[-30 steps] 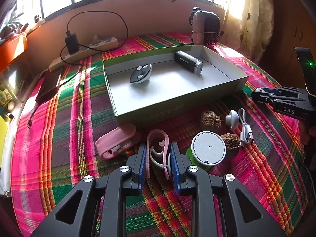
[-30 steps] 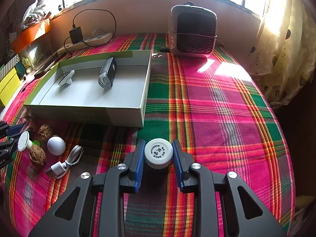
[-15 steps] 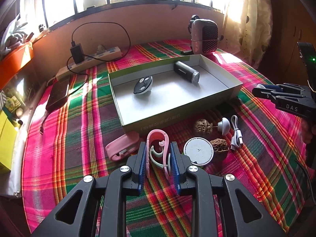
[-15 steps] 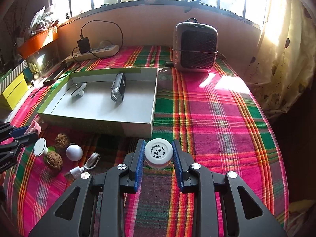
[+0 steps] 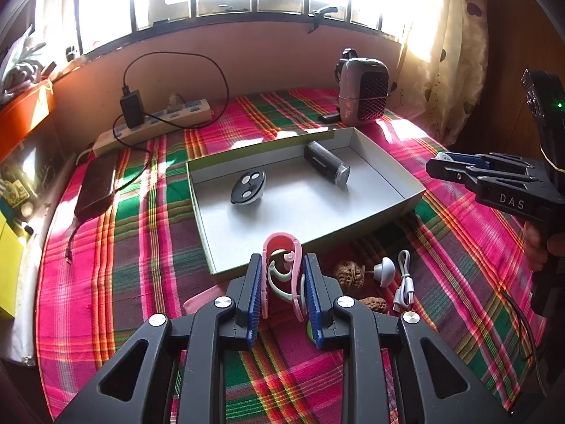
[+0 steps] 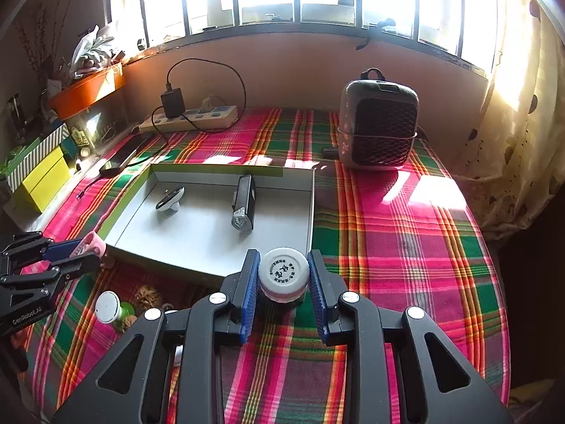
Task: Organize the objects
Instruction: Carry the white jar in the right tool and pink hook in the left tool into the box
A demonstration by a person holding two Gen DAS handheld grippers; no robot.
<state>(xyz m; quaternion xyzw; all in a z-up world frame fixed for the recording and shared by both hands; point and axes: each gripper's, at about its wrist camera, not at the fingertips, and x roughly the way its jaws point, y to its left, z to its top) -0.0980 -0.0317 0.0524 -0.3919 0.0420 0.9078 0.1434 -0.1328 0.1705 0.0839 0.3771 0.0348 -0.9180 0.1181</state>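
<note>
Your left tongs point(image 5: 282, 295) pinch the pink-and-pale-green looped plastic clip point(image 5: 282, 268) between their blue pads, the clip standing upright with its pink arch rising past the fingertips. Your right tongs point(image 6: 282, 284) are clamped on the small white round-lidded jar point(image 6: 283, 275), its printed lid facing up between the pads.

Just beyond the left tongs, on the pink-and-green plaid cloth point(image 5: 141, 247), lie two wrinkled brown walnuts point(image 5: 349, 274), a small white mushroom-shaped knob point(image 5: 386, 270) and a coiled white cable point(image 5: 404, 286). In the right wrist view a white disc on a green base point(image 6: 109, 307) sits near the left tongs.

Past these stands the shallow grey cardboard box with a green rim point(image 5: 388, 190); its near wall lies just ahead of both tongs. Inside it rest a black oval three-button remote point(image 5: 247, 187) and a dark cylindrical torch point(image 5: 326, 169), well apart.

Farther back stand a grey mesh-fronted heater point(image 6: 378, 130) and a beige power strip point(image 6: 190, 122) by the wall.
</note>
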